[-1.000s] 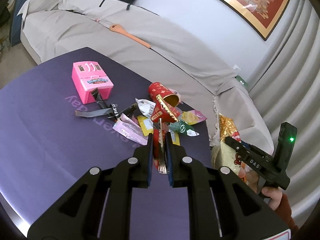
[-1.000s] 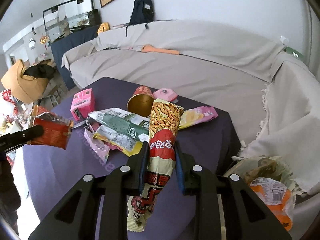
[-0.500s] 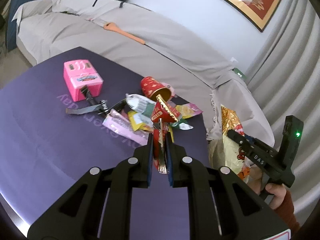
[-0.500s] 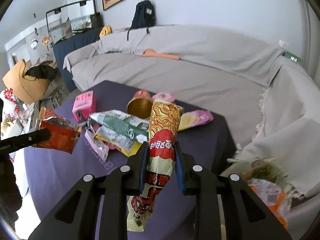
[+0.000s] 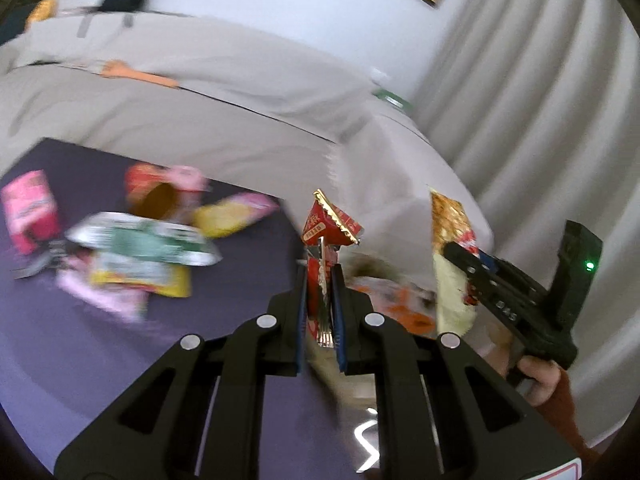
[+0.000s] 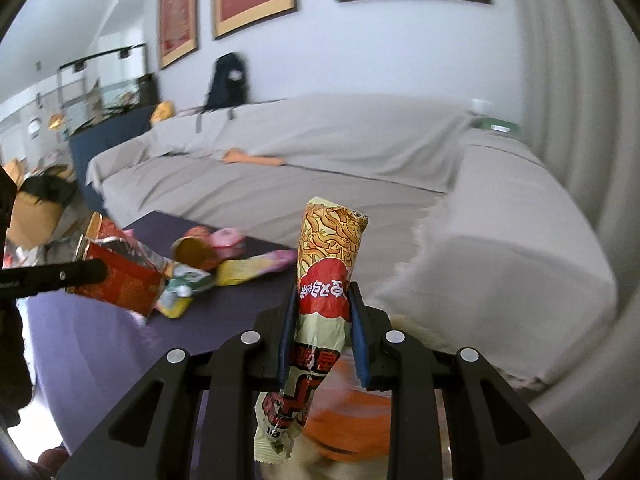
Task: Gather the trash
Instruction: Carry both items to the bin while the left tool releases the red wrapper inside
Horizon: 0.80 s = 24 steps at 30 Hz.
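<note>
Left gripper (image 5: pixel 320 312): its jaws pinch a flat red wrapper (image 5: pixel 330 228) that sticks up.
Right gripper (image 6: pixel 324 332): its jaws squeeze a tall noodle packet (image 6: pixel 330 248), standing upright.
Bag below: orange trash (image 6: pixel 352 420) shows under the right gripper, blurry.
Bench (image 5: pixel 72 344): purple, with more wrappers in a pile (image 5: pixel 140 252), a tipped red cup (image 5: pixel 154 192) and a pink box (image 5: pixel 28 208).
Sofa (image 6: pixel 320 152): grey, behind the bench.

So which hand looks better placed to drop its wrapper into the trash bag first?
Probably the right: the noodle packet in the right gripper hangs directly over the orange bag; the left gripper with its red wrapper sits beside it.
</note>
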Available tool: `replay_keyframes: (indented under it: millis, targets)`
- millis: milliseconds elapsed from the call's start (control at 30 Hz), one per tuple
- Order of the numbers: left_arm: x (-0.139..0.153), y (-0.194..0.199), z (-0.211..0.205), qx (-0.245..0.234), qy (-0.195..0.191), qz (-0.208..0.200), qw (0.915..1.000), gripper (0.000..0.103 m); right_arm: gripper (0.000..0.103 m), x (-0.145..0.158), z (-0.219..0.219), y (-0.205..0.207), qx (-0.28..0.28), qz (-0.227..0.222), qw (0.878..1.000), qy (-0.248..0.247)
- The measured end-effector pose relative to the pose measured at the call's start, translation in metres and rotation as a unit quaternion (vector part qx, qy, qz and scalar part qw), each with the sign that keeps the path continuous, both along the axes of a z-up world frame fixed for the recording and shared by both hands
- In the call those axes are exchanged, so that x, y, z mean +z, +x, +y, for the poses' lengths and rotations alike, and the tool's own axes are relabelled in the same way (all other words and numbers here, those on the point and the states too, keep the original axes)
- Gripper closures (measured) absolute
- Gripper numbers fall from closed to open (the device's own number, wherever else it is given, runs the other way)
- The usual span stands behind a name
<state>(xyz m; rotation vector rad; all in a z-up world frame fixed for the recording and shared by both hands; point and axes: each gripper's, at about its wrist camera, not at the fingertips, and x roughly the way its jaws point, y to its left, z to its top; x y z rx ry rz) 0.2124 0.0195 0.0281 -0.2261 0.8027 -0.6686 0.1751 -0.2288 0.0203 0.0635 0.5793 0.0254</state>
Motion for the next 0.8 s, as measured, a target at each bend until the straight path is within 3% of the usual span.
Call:
replay_keyframes:
  millis: [167,300,400,500,600,800]
  targets:
    - [-0.015,0.005,-0.076,-0.071,0.003,0.023,0.9972,0.093,0.078,-0.005,-0.053,-0.019,-0.045,-0.005,0.999,0.003]
    - [-0.054,0.016,-0.125,-0.114,-0.001,0.084,0.9899,0.093,0.079,-0.015,-0.081,-0.028,-0.068,-0.003,0.998,0.005]
    - [-0.088,0.025,-0.152,-0.121,0.03,0.11,0.986,0.093,0.079,-0.024,-0.096,-0.034,-0.078,-0.003,0.997,0.012]
    - [-0.121,0.028,-0.177,-0.126,0.09,0.109,0.982,0.093,0.079,-0.037,-0.104,-0.035,-0.084,0.004,0.996,0.023]
    - [-0.139,0.031,-0.195,-0.132,0.123,0.096,0.9788,0.093,0.079,-0.052,-0.11,-0.031,-0.086,0.019,0.996,0.031]
    - [-0.158,0.049,-0.21,-0.12,0.148,0.087,0.9778,0.093,0.079,-0.075,-0.111,-0.016,-0.08,0.043,0.995,0.052]
